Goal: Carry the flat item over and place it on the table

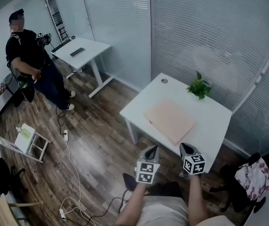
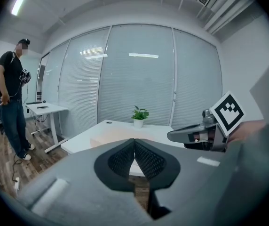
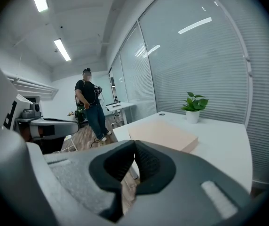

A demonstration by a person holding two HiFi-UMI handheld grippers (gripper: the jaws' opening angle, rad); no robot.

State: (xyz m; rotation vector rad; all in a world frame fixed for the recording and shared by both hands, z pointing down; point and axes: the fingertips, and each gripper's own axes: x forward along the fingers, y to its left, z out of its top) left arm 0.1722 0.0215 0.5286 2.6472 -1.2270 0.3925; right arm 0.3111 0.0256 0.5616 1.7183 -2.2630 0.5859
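Office rm, wood floor, blinds on glass walls. Flat tan board [image 1: 170, 120] lies on the white bench [image 1: 214, 121], about mid-top, turned diagonal to the edges, one corner toward the near edge. It touches no edge. Potted plant [image 1: 199, 87] stands well apart, by the far edge.

Left gripper [image 1: 152, 149] and right gripper [image 1: 186, 148] hang off the near edge, short of the board. Both sets of jaws are closed pad to pad w/ nothing between.

Judgement: the board looks already set down, so the step is either done or a re-grip. If re-gripping, open both jaws first, take the near side at two spread spots and lift level. A thin slab will likely tip on a one-sided grip. Keep it clear of the plant.

Views: the head view alone gives the board's full outline and its margin to the bench edges. The right gripper view alone shows its side face and thickness. In the left gripper view it's just a pale patch. Both gripper views show the pads meeting; the head view doesn't.
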